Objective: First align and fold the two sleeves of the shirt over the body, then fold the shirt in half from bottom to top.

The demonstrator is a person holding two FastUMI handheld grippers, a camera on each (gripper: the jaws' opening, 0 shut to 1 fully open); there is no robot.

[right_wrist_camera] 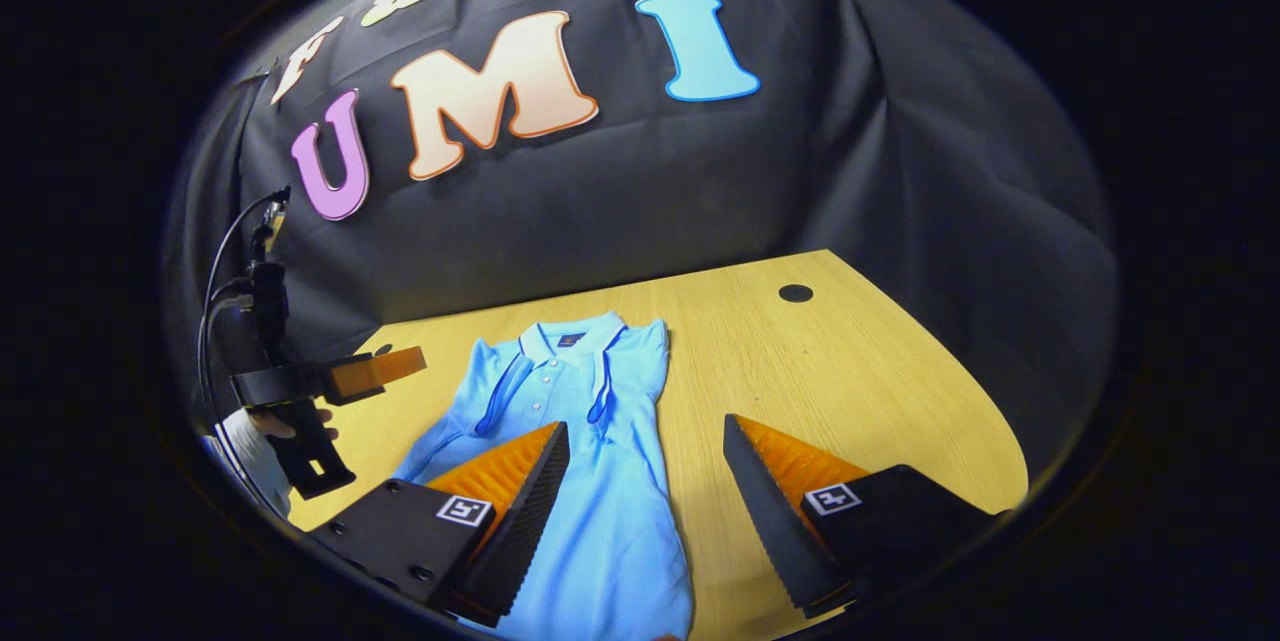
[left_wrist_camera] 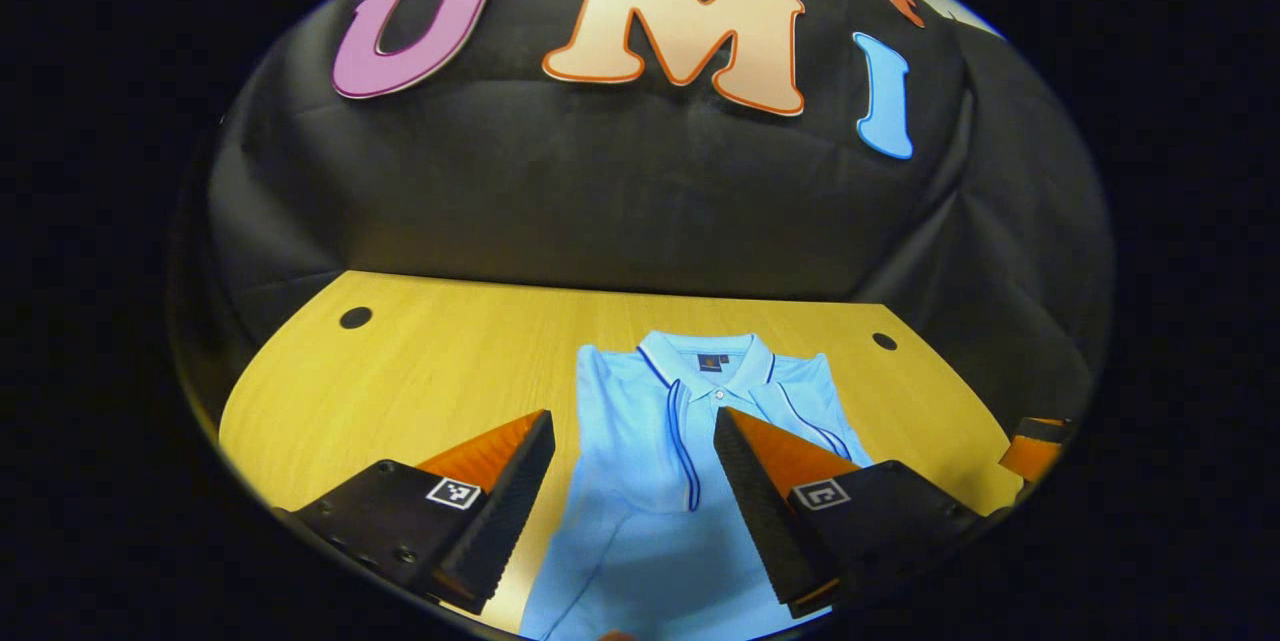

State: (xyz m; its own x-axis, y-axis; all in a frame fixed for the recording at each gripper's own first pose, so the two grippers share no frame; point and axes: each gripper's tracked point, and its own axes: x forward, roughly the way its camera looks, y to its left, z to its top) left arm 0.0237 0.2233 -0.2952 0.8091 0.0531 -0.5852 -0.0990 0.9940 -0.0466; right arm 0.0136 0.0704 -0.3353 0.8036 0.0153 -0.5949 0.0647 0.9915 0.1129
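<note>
A light blue polo shirt (left_wrist_camera: 640, 521) lies flat on the wooden table (left_wrist_camera: 420, 381), collar toward the booth wall. Both sleeves are folded inward over the body, their dark-trimmed cuffs lying below the collar. My left gripper (left_wrist_camera: 632, 416) hovers open above the shirt's middle, holding nothing. In the right gripper view the shirt (right_wrist_camera: 590, 501) runs from the collar down to the near edge. My right gripper (right_wrist_camera: 645, 421) is open over the shirt's right edge and the bare table beside it. The left gripper (right_wrist_camera: 385, 368) also shows at the far left, held by a hand (right_wrist_camera: 290, 423).
Round cable holes sit in the tabletop near the back corners (left_wrist_camera: 355, 317) (left_wrist_camera: 884, 341) (right_wrist_camera: 796, 293). Bare wood lies on both sides of the shirt. The black cloth wall rises right behind the table. The other gripper (left_wrist_camera: 1035, 446) shows at the right edge of the left gripper view.
</note>
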